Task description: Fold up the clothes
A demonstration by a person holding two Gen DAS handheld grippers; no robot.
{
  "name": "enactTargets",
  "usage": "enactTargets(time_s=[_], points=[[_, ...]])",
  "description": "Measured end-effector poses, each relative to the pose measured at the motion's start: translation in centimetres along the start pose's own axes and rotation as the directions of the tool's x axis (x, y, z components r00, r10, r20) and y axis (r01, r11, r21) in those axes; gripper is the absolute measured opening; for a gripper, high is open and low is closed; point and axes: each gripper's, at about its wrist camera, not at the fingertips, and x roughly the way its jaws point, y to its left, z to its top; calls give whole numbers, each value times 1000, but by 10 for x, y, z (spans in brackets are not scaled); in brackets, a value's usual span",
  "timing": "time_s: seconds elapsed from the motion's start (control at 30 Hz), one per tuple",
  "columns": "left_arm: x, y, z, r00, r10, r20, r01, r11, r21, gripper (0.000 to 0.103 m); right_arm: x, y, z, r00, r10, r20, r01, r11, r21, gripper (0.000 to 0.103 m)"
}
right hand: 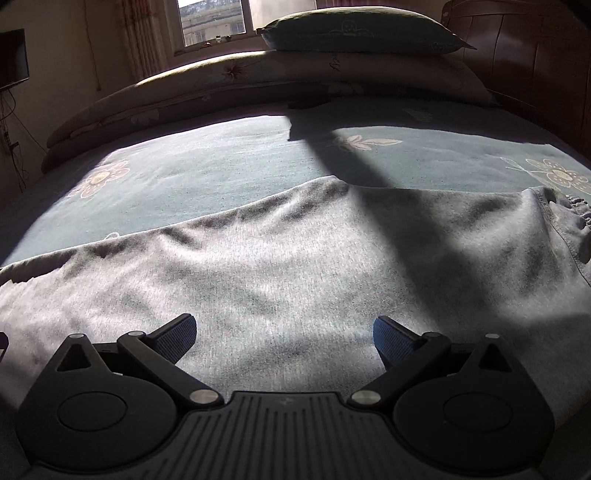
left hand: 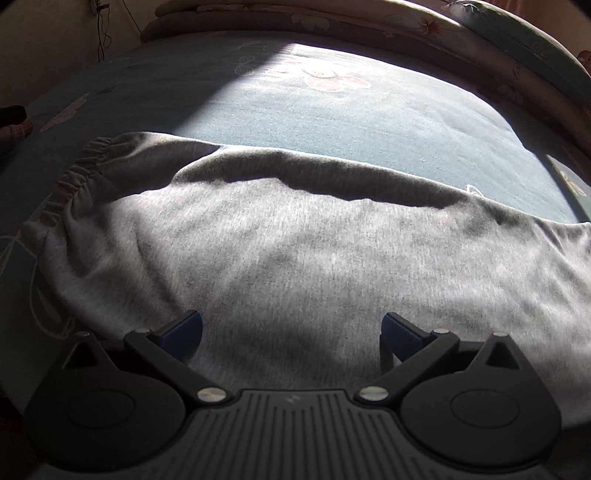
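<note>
Because the left wrist camera looks forward along its own fingers, the left gripper [left hand: 291,332] fills the bottom of that view, its two blue-padded fingers spread wide apart with nothing between them. It hovers low over a grey knit garment [left hand: 295,258], which lies spread across a teal bedspread [left hand: 332,122] printed with pale flowers. At the far left the garment ends in a gathered, elasticated edge [left hand: 70,181], which suggests a waistband or cuff. Along the garment's far side runs a raised ridge casting a dark shadow, which may be a doubled layer of cloth; whether that is a fold or just a wrinkle cannot be told. The spread fingers suggest readiness to pinch fabric, though no grip exists now.

From the right wrist camera, the right gripper [right hand: 284,336] sits the same way: fingers parted, empty, low above the same grey cloth. Here the garment's far edge runs across the bedspread, and a bunched, gathered end [right hand: 569,218] lies at far right. Beyond, a folded quilt [right hand: 221,85] carries a pillow [right hand: 362,33] under a sunlit window [right hand: 214,22], leaving the middle of the bed free as a working surface.
</note>
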Motion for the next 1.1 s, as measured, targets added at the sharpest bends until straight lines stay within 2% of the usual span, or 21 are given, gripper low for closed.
enactTargets(time_s=[0.17,0.27,0.33,0.4,0.43,0.53,0.7,0.8,0.93,0.97,1.03,1.07,1.1], points=[[1,1,-1,1000,2,16,-2,1000,-12,102,-21,-4,-31,998,-58,20,60,985,-160,103],[2,-3,-1,1000,17,20,-17,1000,2,102,-37,-15,-34,994,-72,86,84,984,-155,103],[3,-5,-1,999,27,23,-27,1000,11,102,-46,-27,-25,977,-120,174,143,982,-123,103],[3,-6,-1,999,35,21,-35,999,14,102,-46,-41,-10,959,-201,198,216,975,-53,103],[3,-6,0,999,36,15,-36,999,11,102,-44,-51,-4,955,-233,185,238,971,-6,103],[5,-7,3,999,42,6,-42,999,12,102,-32,-89,0,962,-262,82,249,958,139,103],[6,-8,5,999,48,-9,-48,999,10,103,5,-134,14,940,-342,3,336,924,180,103],[7,-7,6,999,43,-15,-43,999,15,103,6,-151,23,948,-319,10,309,924,226,103],[8,-8,5,999,50,-6,-50,999,15,103,-34,-148,21,965,-241,99,207,940,270,103],[8,-9,5,999,53,-3,-53,998,16,103,-43,-146,19,959,-254,122,214,938,274,103],[8,-9,4,998,57,0,-57,998,16,103,-58,-147,18,934,-323,154,268,917,297,103],[8,-9,5,998,58,-2,-57,998,15,103,-62,-151,18,920,-356,165,293,903,313,103],[8,-9,6,998,58,-6,-58,998,16,103,-60,-157,19,915,-372,158,307,893,328,103]])
